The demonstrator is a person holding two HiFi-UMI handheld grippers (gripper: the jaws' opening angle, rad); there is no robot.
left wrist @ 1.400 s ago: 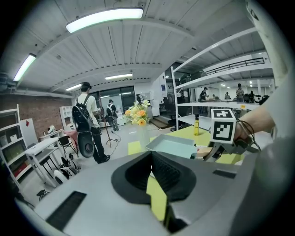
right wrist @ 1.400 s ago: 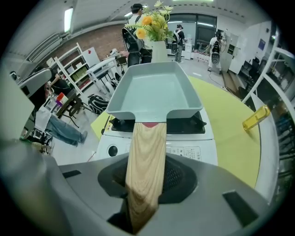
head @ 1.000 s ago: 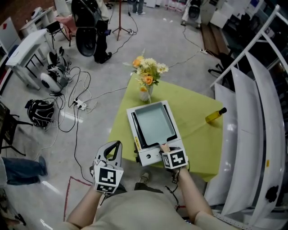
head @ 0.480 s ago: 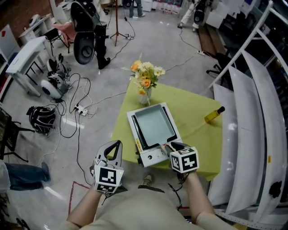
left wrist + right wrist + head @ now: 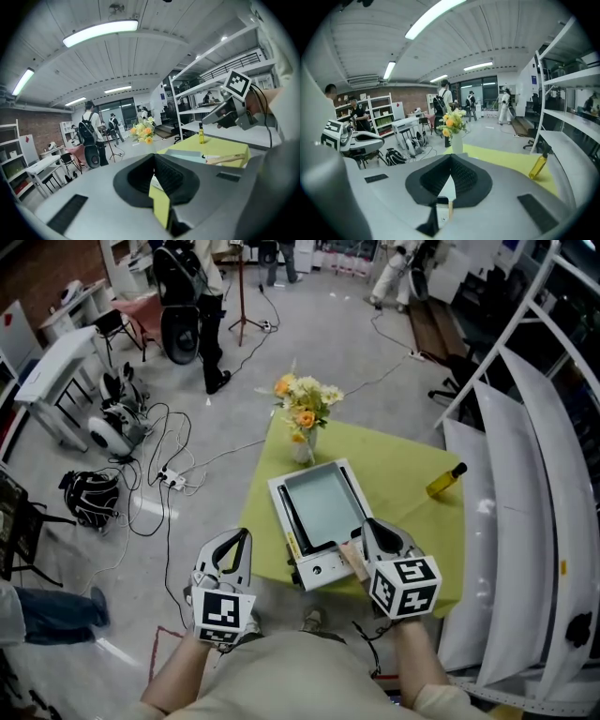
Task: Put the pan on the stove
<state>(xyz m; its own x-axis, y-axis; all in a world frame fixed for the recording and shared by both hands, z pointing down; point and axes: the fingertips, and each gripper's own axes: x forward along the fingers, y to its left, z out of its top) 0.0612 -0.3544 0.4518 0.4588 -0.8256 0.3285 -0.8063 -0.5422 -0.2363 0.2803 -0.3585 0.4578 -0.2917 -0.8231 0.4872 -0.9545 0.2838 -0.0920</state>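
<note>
A rectangular pan (image 5: pixel 323 505) with a dark rim and a pale grey inside rests flat on the white table stove (image 5: pixel 323 571). Its wooden handle (image 5: pixel 352 559) points toward me. My right gripper (image 5: pixel 369 523) hovers just right of that handle, shut with nothing between its jaws. Its own view looks over the yellow-green table toward the flowers (image 5: pixel 453 125). Left of the table and over the floor, my left gripper (image 5: pixel 246 538) is also shut and holds nothing. In the left gripper view the pan's handle (image 5: pixel 228 159) shows at the right.
A vase of flowers (image 5: pixel 305 411) stands at the far corner of the yellow-green table (image 5: pixel 412 479). A yellow oil bottle (image 5: pixel 448 480) lies near its right edge. White shelving (image 5: pixel 525 521) runs close along the right. Cables (image 5: pixel 159 474) and gear lie on the floor at the left.
My right gripper has come off the pan's handle, drawn back toward me and to the right, and its jaws have shut. The left gripper has stayed where it was.
</note>
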